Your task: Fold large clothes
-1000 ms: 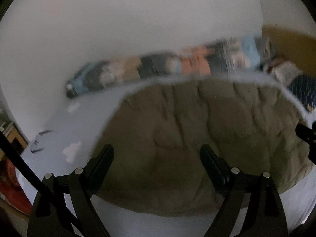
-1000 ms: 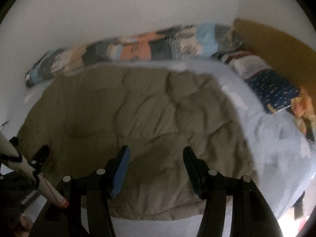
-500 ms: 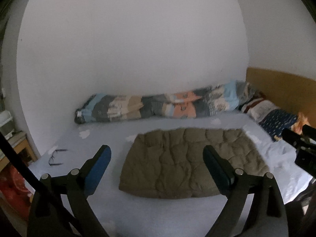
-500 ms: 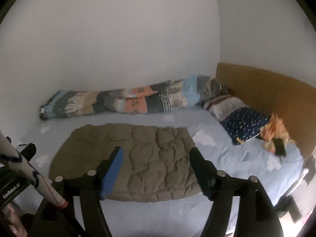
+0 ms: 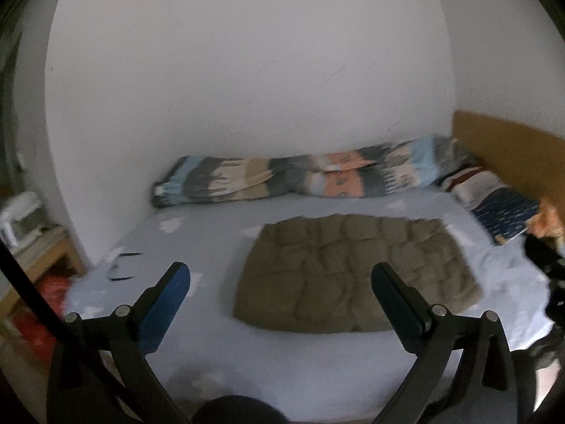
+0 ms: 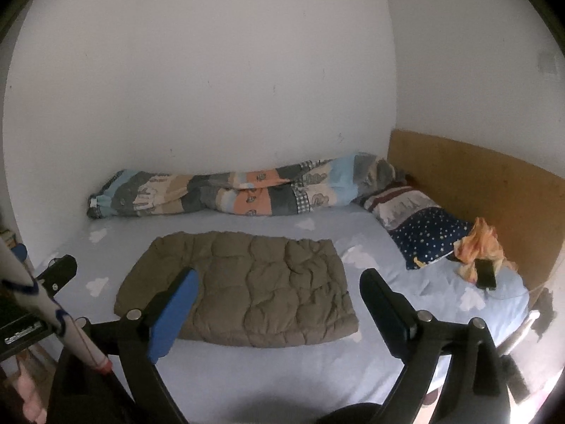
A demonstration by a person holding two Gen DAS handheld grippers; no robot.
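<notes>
Jacket [image 6: 243, 286] folded flat, mid-bed [image 6: 317, 381], neat rectangle, likely done. Left gripper [image 5: 280, 284] and right gripper [image 6: 279, 291] both empty, jaws opening wide, well above bed edge (clear of fabric, so fold stays undisturbed). Duvet [image 6: 240, 190] bundled against wall.

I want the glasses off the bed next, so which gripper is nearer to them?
Left. The left gripper hangs just right of the glasses, jaws opening and empty. The right gripper is farther right, over the folded brown jacket, glasses out of its view.
</notes>
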